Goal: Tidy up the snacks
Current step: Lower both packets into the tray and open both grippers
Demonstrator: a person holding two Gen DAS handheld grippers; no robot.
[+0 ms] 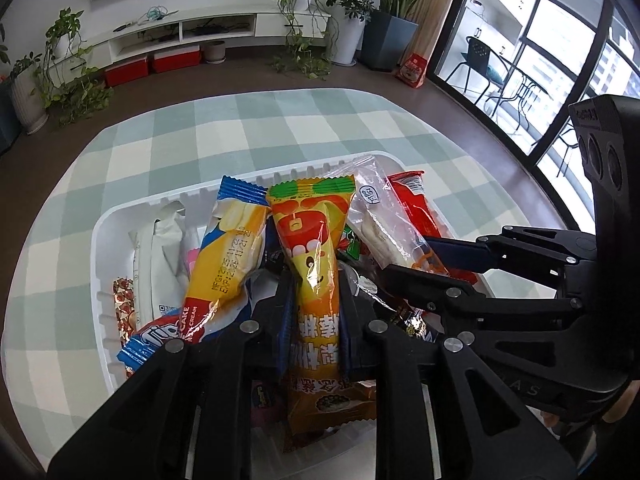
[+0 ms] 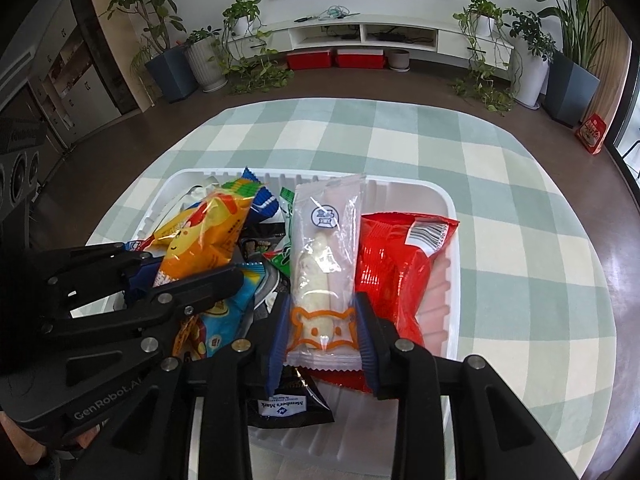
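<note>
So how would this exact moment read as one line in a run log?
left tool: shut on orange snack | right tool: shut on clear snack | both over white tray

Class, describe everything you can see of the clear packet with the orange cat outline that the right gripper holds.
The clear packet is a long, transparent plastic wrapper with crimped ends, holding a pale white roll. A blue round logo sits near its top and an orange cat-face outline near its bottom. The right gripper is shut on its lower part, blue pads pressing both sides. It points away from the camera, above the white tray, beside a red packet.
</note>
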